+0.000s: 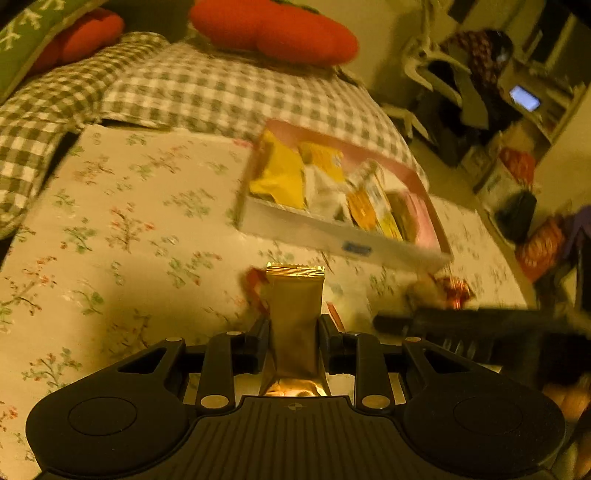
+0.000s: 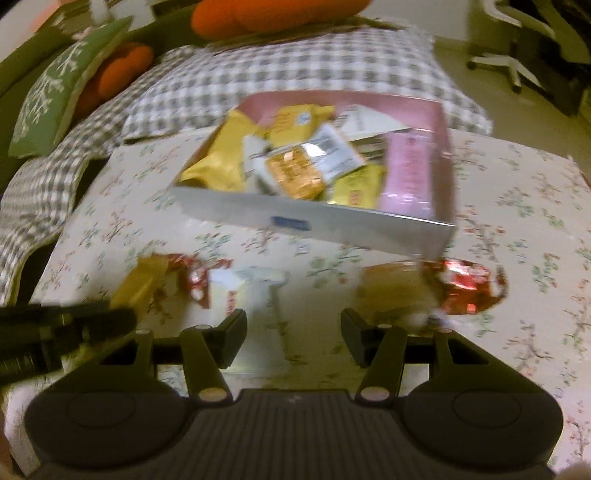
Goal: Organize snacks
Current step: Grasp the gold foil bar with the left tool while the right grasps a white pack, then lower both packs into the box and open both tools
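My left gripper is shut on a gold snack packet and holds it upright above the floral bedsheet. A pink-lined box with several yellow, orange and white snack packets lies ahead to the right; it also shows in the right wrist view. My right gripper is open and empty above the sheet. Loose snacks lie before it: a white packet, a red-and-white one, a red foil one and a tan one.
A checked pillow, orange plush cushions and a green cushion lie behind the box. The bed's right edge drops to a floor with a white chair and bags. The left gripper's body sits at the right view's left edge.
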### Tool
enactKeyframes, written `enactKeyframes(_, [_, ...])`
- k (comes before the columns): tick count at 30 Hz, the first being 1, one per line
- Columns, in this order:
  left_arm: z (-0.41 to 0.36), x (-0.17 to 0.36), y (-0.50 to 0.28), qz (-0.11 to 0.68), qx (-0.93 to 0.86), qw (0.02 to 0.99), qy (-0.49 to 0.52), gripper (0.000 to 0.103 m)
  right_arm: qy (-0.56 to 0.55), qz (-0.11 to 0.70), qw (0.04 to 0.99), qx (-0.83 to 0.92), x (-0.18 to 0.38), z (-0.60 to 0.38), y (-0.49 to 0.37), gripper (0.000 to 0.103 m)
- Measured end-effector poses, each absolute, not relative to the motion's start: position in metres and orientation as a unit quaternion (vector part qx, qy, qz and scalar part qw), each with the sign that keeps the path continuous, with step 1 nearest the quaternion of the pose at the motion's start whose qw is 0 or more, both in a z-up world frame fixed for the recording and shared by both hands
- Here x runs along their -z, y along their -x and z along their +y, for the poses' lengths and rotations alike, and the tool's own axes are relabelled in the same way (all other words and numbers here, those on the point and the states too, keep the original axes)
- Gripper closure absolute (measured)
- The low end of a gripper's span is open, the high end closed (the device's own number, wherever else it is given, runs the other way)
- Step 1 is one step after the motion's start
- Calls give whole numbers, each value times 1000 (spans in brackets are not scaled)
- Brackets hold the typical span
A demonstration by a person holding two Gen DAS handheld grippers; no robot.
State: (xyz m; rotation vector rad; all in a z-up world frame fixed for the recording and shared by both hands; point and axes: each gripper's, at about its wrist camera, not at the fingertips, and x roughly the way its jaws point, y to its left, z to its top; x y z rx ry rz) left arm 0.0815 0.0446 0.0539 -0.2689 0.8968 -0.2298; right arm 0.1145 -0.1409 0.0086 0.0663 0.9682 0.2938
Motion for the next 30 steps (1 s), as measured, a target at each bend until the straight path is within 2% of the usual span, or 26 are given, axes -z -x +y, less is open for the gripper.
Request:
enactKeyframes(6, [58,-53,-87,424,83,891,138,77,23,459,869,-180,3,-103,-110,51])
enactKeyframes(8, [58,-51,-88,427,81,890,138,77,55,458,869,-176,9,-94,-109,59])
enactKeyframes(9, [58,-50,-88,427,79,890,137,77,60,458,869,-174,10,-92,-109,59])
enactKeyframes(30, [69,-62,-93,401,70,900,154,77,-105,430,890,-114,-31,-179,-122,60])
